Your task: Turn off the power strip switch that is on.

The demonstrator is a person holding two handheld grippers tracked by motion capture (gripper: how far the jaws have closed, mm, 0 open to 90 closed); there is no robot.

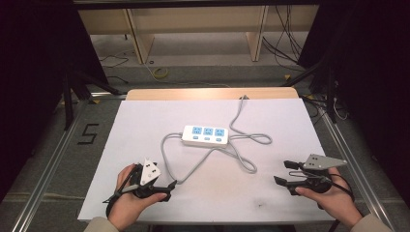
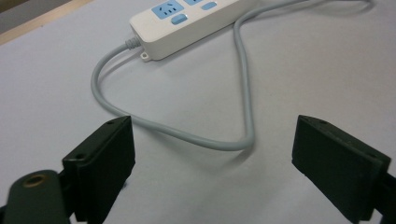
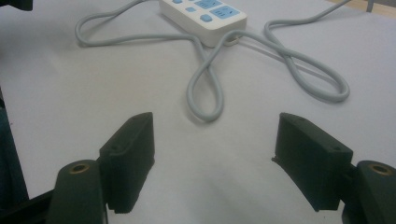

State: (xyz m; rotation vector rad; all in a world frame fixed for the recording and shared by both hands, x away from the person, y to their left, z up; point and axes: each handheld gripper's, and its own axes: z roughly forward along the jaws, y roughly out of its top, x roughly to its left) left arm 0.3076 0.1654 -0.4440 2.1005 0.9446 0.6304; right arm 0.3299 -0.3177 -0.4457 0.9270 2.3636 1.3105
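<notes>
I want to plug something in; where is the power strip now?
In the high view, the power strip lies mid-table on the white sheet, its grey cable looped around it.

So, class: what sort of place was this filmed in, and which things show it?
Probably a lab or recording workspace: a white-covered table in a metal frame, loose cables on the floor, and a number marked in tape.

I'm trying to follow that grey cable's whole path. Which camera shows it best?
The high view: the grey cable shows whole there, looping around the white power strip and running off the table's far edge. The left gripper view and right gripper view each catch just nearby loops.
</notes>
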